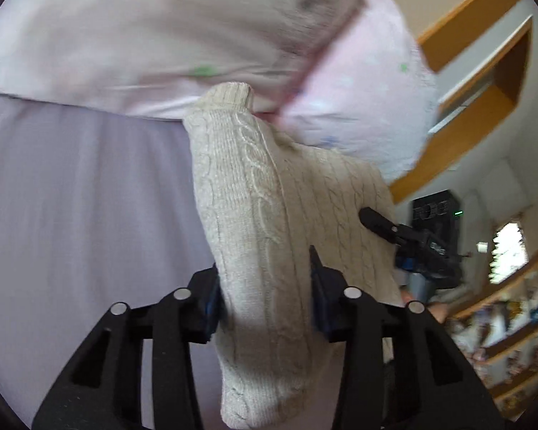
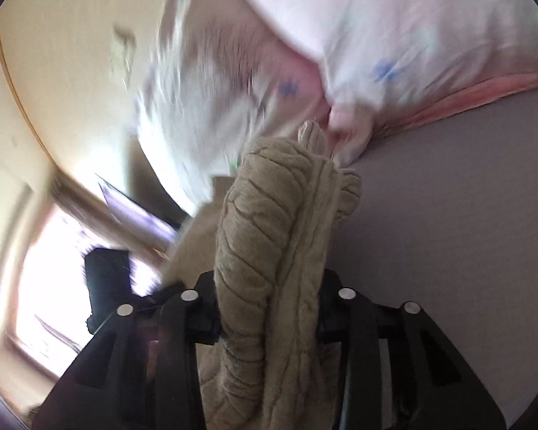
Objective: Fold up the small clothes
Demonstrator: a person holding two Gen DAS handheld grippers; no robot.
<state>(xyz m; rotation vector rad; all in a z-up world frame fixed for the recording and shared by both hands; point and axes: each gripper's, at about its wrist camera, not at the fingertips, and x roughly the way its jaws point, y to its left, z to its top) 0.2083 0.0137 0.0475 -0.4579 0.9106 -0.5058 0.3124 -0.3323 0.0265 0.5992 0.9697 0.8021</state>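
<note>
A small cream cable-knit sweater hangs lifted above the lilac bed sheet. My left gripper is shut on the sweater, with thick knit bunched between its jaws. My right gripper is shut on another bunched part of the same sweater. The right gripper also shows in the left wrist view, at the sweater's right edge. Both views are blurred by motion.
A pink pillow with small blue and green prints lies across the head of the bed; it also shows in the right wrist view. Wooden shelves and a bookcase stand to the right. A bright window is at the left.
</note>
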